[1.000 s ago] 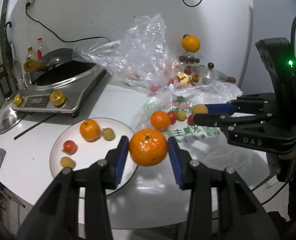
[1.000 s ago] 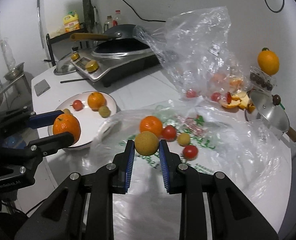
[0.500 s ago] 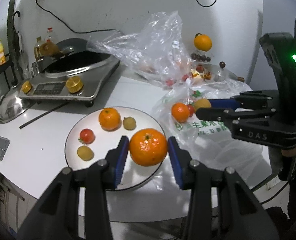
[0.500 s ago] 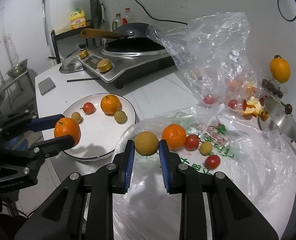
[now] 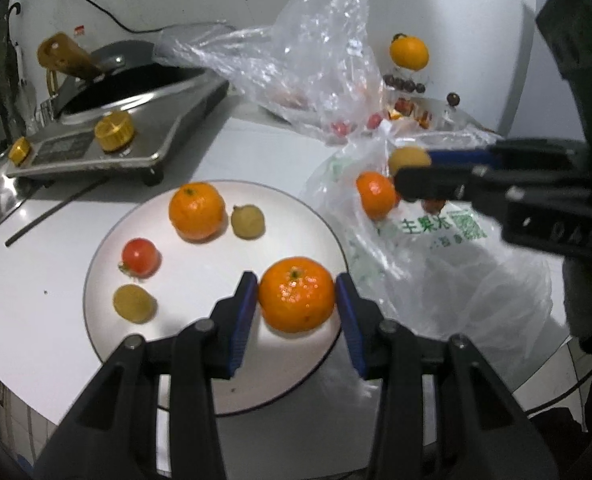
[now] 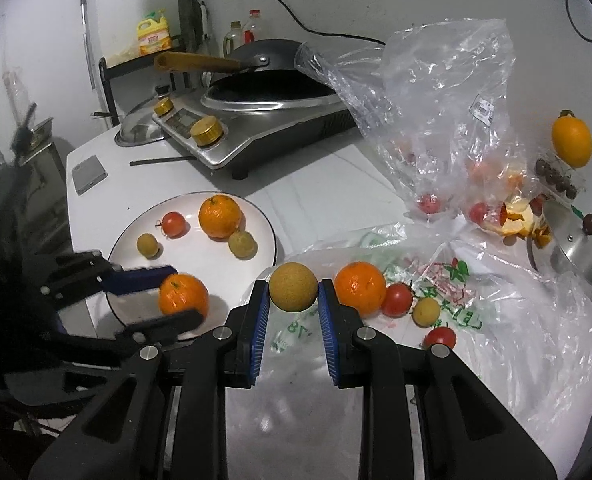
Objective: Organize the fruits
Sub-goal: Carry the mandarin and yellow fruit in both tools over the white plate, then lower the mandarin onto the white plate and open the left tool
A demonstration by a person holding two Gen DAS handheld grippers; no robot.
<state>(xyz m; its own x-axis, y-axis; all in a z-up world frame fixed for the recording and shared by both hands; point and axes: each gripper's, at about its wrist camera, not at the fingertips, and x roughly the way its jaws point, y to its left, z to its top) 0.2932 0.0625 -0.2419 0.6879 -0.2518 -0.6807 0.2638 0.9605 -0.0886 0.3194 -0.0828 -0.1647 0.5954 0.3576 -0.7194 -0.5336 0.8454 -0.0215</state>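
My left gripper [image 5: 296, 300] is shut on a mandarin orange [image 5: 297, 294], low over the near right part of the white plate [image 5: 200, 276]. The plate holds another orange [image 5: 196, 210], a red tomato [image 5: 140, 256] and two small yellow-brown fruits [image 5: 248, 221]. My right gripper [image 6: 293, 294] is shut on a round tan fruit [image 6: 293, 286], above the edge of the flat printed plastic bag [image 6: 496, 320]. On that bag lie an orange [image 6: 360, 288], two tomatoes [image 6: 397, 299] and a small yellow fruit [image 6: 426, 311]. In the right wrist view the left gripper [image 6: 176, 298] with its orange [image 6: 183, 294] hangs over the plate [image 6: 192, 254].
An induction cooker with a wok [image 6: 264, 120] stands behind the plate, a pot lid [image 6: 140, 134] and a phone [image 6: 90, 174] beside it. A crumpled clear bag [image 6: 436, 120] holds more fruit at the back right. A lidded pot [image 6: 576, 248] and an orange fruit [image 6: 572, 140] stand at the far right.
My left gripper has carried its orange leftward and down, from over the table beside the bag to low over the plate. My right gripper has shifted left toward the plate with the tan fruit still held.
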